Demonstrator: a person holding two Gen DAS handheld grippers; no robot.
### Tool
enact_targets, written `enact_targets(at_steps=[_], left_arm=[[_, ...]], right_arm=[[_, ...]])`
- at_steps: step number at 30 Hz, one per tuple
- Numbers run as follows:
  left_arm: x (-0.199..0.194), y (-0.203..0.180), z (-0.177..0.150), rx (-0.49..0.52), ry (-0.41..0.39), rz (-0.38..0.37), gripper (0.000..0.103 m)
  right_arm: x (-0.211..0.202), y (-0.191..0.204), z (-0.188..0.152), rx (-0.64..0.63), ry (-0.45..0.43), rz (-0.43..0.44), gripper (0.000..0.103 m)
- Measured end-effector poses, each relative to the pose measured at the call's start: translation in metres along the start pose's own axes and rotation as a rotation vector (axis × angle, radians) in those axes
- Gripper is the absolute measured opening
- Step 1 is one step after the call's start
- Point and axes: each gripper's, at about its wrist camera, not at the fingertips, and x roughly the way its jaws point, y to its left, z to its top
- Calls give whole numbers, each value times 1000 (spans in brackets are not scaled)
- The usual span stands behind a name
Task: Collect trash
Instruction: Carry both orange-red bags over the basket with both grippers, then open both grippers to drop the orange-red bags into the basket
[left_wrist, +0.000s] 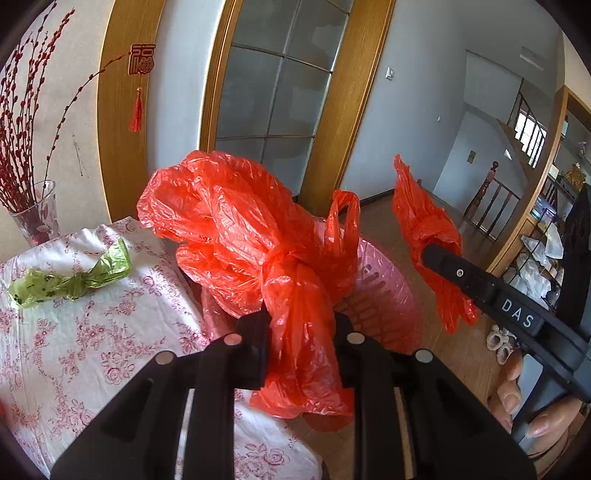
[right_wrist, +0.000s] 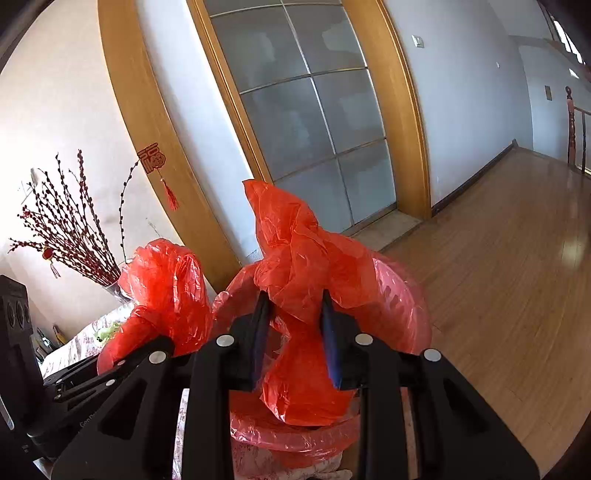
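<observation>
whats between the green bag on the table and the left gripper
Only bare floral tablecloth lies between the green bag and the left gripper, as seen in the left wrist view.

Red bags hide the bin interior and table edge.

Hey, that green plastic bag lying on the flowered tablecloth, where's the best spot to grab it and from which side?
Take the green bag at its pinched waist, the knot-like narrow part near its middle, coming down from above with the claw fingers straddling it. It lies flat on the tablecloth, and both ends flare into loose film that would likely slip. Both claws are full now, each shut on a red bag.
</observation>
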Motion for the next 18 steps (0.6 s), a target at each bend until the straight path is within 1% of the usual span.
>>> enact_targets(at_steps=[11, 13, 15, 18], left_arm=[[39, -13, 6, 23, 44, -31, 22], [45, -14, 6, 24, 51, -29, 26], [50, -13, 4, 19, 59, -25, 29], [55, -10, 3, 20, 71, -18, 36]], right_arm=[[15, -13, 12, 29, -7, -1, 29], [21, -16, 13, 37, -1, 4, 30], [24, -19, 13, 47, 10, 8, 37], [29, -23, 11, 68, 26, 10, 41]])
